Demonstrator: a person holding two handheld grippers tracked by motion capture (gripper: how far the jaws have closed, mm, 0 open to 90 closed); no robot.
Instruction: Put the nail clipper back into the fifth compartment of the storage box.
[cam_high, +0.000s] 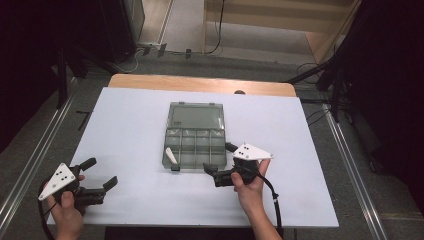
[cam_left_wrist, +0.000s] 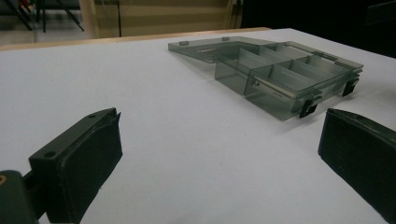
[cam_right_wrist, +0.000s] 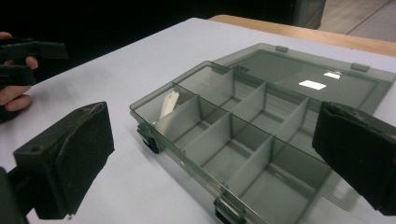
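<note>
Both grippers wide open, empty: left gripper (cam_high: 102, 175) idles well apart, right gripper (cam_high: 218, 164) by open box (cam_high: 195, 135); probably approach low, square to front latches (cam_right_wrist: 148, 137)

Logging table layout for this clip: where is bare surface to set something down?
Bare white table lies left of the open organizer box, down to the left gripper. Another patch runs right of the box to the edge. Crowded at the box's near right corner, by the right gripper.
</note>
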